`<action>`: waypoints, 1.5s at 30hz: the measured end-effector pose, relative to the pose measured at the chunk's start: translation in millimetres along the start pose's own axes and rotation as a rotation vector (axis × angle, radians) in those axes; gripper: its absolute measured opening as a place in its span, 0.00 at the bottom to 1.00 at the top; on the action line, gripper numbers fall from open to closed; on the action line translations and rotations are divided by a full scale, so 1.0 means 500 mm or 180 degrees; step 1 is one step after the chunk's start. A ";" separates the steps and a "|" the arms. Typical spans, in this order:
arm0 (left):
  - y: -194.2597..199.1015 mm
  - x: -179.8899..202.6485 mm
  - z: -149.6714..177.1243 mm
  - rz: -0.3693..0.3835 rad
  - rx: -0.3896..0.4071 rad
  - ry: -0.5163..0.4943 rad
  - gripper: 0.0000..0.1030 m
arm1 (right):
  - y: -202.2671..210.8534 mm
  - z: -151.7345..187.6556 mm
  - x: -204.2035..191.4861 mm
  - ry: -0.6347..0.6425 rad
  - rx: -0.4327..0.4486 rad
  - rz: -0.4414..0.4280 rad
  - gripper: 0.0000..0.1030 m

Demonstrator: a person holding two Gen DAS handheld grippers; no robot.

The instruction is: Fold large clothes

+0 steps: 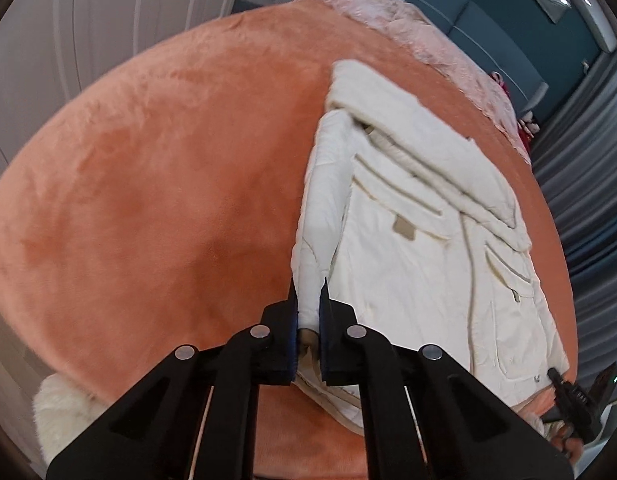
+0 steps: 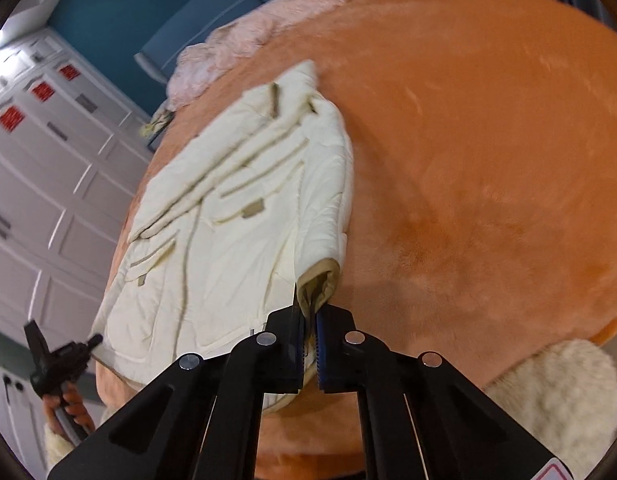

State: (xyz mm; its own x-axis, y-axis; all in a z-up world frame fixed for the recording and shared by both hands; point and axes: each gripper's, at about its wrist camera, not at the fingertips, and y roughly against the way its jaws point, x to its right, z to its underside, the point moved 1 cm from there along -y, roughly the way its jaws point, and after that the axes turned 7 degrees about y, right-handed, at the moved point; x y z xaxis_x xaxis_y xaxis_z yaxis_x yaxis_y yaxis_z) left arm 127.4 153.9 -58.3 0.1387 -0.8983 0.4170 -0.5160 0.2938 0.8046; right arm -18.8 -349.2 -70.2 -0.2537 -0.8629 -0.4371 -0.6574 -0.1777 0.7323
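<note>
A cream-white padded jacket [image 1: 420, 240] lies spread on an orange plush bed cover [image 1: 168, 180]; it also shows in the right wrist view [image 2: 228, 240]. My left gripper [image 1: 308, 300] is shut on the cuff end of one sleeve, which lies folded along the jacket's edge. My right gripper [image 2: 310, 312] is shut on a tan-lined sleeve cuff [image 2: 320, 284] at the jacket's edge. A second gripper [image 1: 576, 396] shows at the jacket's hem corner in the left wrist view, and one [image 2: 56, 356] by the opposite corner in the right wrist view.
A pink fuzzy blanket [image 1: 428, 28] lies at the head of the bed by a teal headboard [image 1: 488, 8]. White wardrobe doors [image 2: 48, 160] stand beside the bed. Grey curtains [image 1: 588, 180] hang on the other side. A white fluffy cushion [image 2: 556, 396] sits near the bed's foot.
</note>
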 end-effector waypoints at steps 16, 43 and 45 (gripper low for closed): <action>0.223 -0.108 0.239 -0.0241 -0.0348 -0.0326 0.06 | 0.204 0.220 -0.016 0.0520 -0.0516 0.0141 0.04; 0.317 -0.113 0.202 -0.0541 0.0104 -0.0301 0.21 | 0.267 0.147 -0.049 0.0858 -0.0252 0.0478 0.36; 0.343 -0.107 0.167 -0.0569 0.0306 -0.0329 0.29 | 0.304 0.109 -0.053 0.0906 0.0009 0.0608 0.41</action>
State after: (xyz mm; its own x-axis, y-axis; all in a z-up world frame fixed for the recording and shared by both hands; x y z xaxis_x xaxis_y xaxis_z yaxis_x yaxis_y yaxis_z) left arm -39.3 225.0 22.1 0.1503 -0.9635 0.2217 -0.5697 0.0989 0.8159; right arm -150.7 -327.2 24.1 -0.1644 -0.9780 -0.1287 -0.6191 0.0008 0.7853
